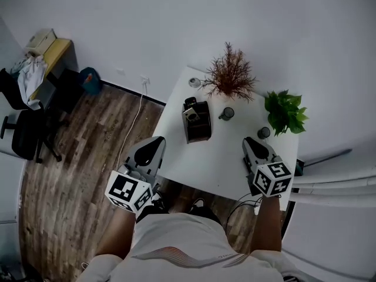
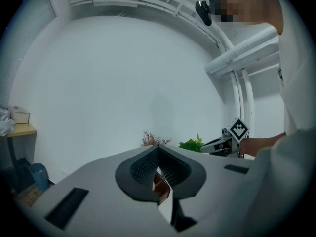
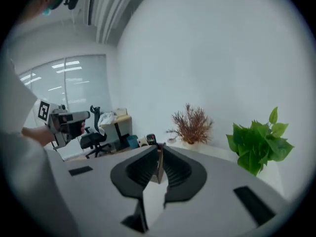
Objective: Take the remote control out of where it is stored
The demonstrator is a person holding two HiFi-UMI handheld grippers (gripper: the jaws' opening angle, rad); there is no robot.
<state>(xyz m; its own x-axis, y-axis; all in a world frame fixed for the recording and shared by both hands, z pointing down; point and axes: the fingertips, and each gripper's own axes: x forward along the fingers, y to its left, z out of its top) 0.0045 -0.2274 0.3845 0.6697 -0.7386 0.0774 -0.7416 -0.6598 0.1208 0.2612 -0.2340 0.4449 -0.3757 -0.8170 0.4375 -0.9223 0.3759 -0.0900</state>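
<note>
A dark brown wooden open-topped holder (image 1: 197,125) stands on the white rectangular table (image 1: 226,157), at about ten o'clock from the table's middle. The black slab-shaped remote control (image 1: 190,106) stands upright in the holder's far compartment. Only its top end shows, and the rest is sunk inside. A paler object beside it in the holder is too small to make out.

A reddish-brown dried twig plant (image 1: 230,75) is at one o'clock from the holder and a green leafy plant (image 1: 286,111) at three o'clock. A small dark round cup (image 1: 228,113) sits between the holder and the plants, and its contents cannot be made out.

The left gripper (image 2: 158,146) has its ribbed dark pads closed tip to tip on nothing; a sliver of the brown holder shows through the slit behind them. The right gripper (image 3: 160,147) likewise has its jaws together and empty. It points at the holder, with the remote's top visible just above its tips. Both grippers hover at the table's six o'clock edge, well apart from the holder.
</note>
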